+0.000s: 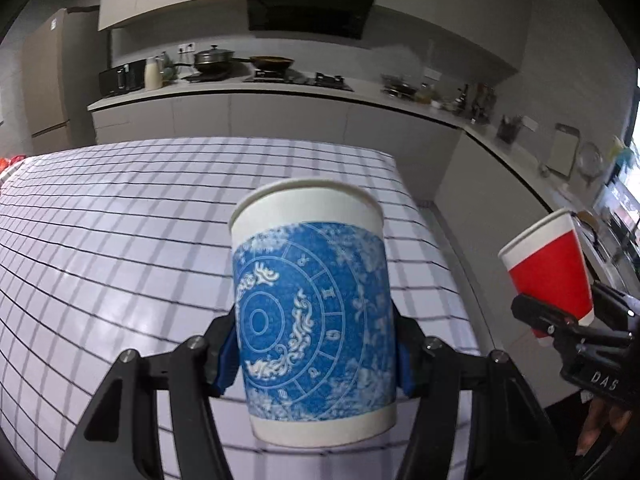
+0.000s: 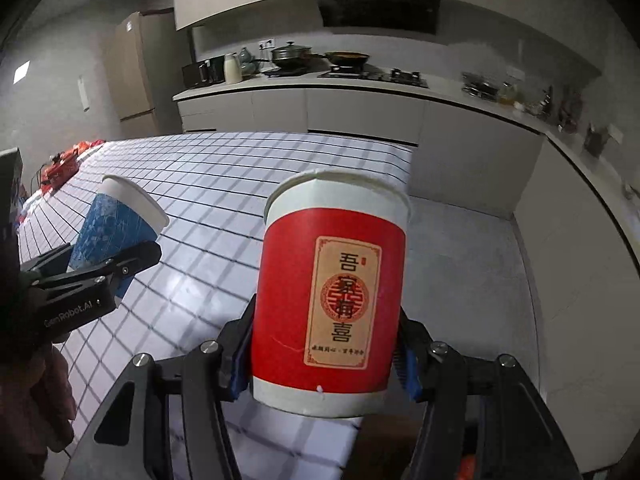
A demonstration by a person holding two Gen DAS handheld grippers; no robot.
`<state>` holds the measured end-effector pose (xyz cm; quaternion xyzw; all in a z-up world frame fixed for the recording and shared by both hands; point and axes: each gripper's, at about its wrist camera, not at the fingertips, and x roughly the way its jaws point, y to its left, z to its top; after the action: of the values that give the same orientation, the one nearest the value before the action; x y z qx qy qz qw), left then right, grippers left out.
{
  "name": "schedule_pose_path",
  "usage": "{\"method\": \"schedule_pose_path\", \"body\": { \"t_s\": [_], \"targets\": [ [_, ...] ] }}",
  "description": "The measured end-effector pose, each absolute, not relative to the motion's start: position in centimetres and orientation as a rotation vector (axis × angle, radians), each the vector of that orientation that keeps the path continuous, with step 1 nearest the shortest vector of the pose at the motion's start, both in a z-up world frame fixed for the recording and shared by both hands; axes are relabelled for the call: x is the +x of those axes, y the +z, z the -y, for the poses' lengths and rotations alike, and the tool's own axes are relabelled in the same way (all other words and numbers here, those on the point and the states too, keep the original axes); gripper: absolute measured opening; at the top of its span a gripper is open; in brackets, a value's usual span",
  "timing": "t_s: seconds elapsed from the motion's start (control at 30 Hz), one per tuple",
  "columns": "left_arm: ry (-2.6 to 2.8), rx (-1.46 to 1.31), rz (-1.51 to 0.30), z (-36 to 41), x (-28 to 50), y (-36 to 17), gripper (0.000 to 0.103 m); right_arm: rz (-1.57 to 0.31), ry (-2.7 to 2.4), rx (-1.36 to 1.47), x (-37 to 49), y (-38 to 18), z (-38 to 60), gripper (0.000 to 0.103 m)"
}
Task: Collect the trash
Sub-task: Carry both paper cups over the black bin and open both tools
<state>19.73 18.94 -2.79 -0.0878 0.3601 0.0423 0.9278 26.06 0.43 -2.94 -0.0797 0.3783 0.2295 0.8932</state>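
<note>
You're holding 2 cups up over the checked table [image 1: 120,240]. Left gripper [image 1: 314,354] is squeezing the blue cup [image 1: 312,312] w/ both pads on its sides. Right gripper [image 2: 326,354] is squeezing the red cup [image 2: 332,296] the same way. Keep both cups upright and don't squeeze harder, they're paper & could crush. Both grippers are tipping down a bit, side by side. No bin is showing.

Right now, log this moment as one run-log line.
left gripper: shut on blue paper cup | right gripper: shut on red paper cup | both cups upright, lifted above checked table
</note>
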Motion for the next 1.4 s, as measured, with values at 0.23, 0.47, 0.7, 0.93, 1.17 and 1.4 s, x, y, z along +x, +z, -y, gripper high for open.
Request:
{"method": "schedule_pose_path", "body": {
  "t_s": [0.23,0.47,0.7,0.93,1.17,1.4],
  "targets": [
    [0.007,-0.159,-0.752,-12.0,18.6,-2.9,0.061,-0.798,0.411,-0.157,23.9,-3.0,8.1,0.059],
    [-0.081,-0.139,-0.769,-4.6,18.2,-3.4,0.061,-0.811,0.334,-0.147,22.3,-3.3,17.3,0.059],
    [-0.15,-0.113,-0.808,1.7,17.8,-5.1,0.061,-0.839,0.285,-0.144,21.2,-4.7,24.2,0.059],
    [-0.163,-0.1,-0.886,6.3,17.7,-8.7,0.061,-0.889,0.279,-0.169,19.7,-7.9,28.2,0.059],
    [-0.163,-0.125,-0.97,8.9,16.8,-12.8,0.061,-0.974,0.324,-0.193,19.2,-12.9,30.2,0.059],
    [-0.156,-0.137,-1.076,10.3,17.0,-17.0,0.061,-1.072,0.41,-0.231,18.9,-17.9,31.0,0.06]
  ]
}}
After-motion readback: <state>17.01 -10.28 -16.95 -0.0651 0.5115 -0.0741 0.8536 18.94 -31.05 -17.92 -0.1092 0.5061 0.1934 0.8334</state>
